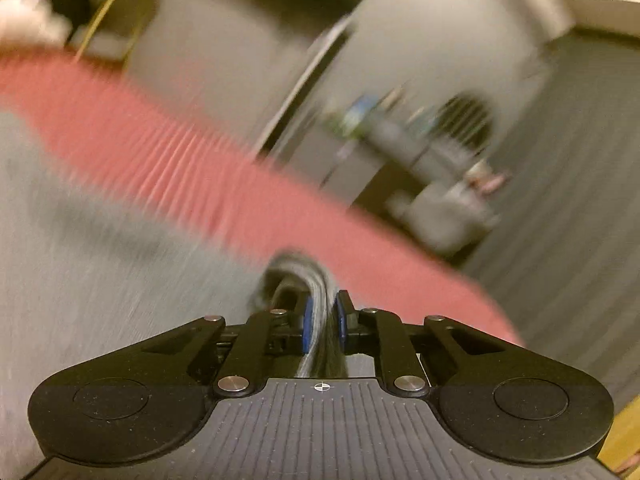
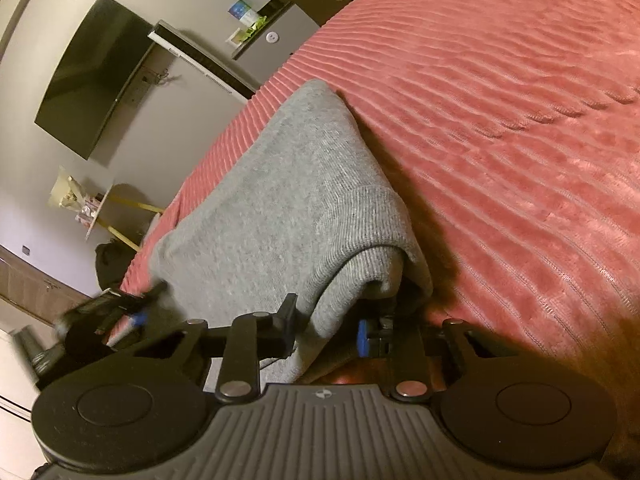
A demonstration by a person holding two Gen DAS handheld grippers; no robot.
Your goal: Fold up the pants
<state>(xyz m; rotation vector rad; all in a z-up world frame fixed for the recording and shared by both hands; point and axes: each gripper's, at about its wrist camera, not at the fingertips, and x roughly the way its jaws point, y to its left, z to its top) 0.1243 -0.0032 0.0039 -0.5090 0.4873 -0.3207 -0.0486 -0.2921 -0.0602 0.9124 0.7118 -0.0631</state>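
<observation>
Mid-fold: both the left gripper and right gripper have fingers clamped on the grey pants above the bed; next, lay both edges down evenly.

From my remote seat I see a bed covered in a ribbed pinkish-red spread, filling the right of the right wrist view. Beyond its far edge stands a pale grey wall carrying a dark flat television. A grey cabinet sits near the bed's far corner, small items on top. A small round table with yellow legs stands by the wall. The light is warm and dim. The left wrist view is heavily blurred.
</observation>
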